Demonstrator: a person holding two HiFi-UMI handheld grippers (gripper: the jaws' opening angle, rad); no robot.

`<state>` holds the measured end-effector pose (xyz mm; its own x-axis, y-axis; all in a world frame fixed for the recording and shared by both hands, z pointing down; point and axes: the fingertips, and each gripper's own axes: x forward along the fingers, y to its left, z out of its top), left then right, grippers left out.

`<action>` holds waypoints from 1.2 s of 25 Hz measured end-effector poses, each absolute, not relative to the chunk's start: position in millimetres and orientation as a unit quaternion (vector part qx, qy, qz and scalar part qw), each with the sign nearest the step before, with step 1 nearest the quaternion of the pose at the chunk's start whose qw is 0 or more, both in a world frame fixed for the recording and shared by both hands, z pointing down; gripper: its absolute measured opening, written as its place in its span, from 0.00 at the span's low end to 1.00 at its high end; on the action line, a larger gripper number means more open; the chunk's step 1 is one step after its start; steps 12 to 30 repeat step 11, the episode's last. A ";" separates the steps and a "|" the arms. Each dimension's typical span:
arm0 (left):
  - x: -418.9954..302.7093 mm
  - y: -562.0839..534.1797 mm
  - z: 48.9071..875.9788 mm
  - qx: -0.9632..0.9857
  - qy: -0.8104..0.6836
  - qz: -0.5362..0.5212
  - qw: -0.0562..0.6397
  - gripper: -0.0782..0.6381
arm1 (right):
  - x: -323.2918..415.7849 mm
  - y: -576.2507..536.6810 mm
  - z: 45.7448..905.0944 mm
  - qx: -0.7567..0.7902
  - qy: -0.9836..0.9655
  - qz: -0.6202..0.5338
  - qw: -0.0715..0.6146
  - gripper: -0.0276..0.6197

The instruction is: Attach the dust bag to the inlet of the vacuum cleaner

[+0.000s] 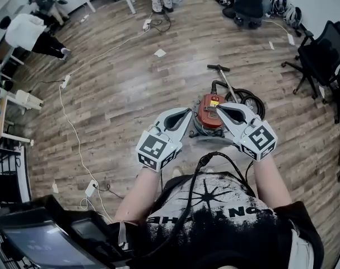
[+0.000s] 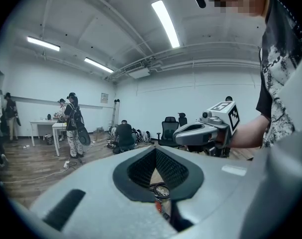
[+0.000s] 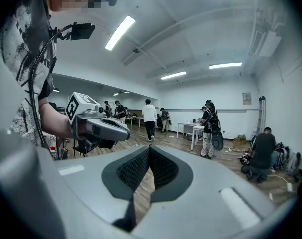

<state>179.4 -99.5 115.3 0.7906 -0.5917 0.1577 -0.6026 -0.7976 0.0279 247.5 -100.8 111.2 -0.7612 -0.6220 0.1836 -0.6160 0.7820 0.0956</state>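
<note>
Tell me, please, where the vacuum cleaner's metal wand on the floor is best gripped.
Probably mid-tube on the wand, from above, jaws across it: it lies flat on the floor, thin and straight, and that stretch is clear of the coiled hose.

The person wears a black short-sleeved T-shirt (image 1: 231, 228) printed in white, with a black cable (image 1: 185, 206) down its front. The left gripper (image 1: 187, 112) and right gripper (image 1: 220, 107) are grey, with black-and-white square markers (image 1: 154, 148).
</note>
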 end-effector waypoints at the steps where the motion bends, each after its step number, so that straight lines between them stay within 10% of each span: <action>1: 178.2 -98.4 115.8 0.945 -0.316 0.071 0.039 0.11 | 245.9 -99.1 111.9 0.330 -0.938 -0.016 0.105 0.05; 30: 175.4 -95.6 117.4 0.946 -0.315 0.064 0.047 0.11 | 237.5 -93.3 113.8 0.329 -0.938 -0.021 0.112 0.05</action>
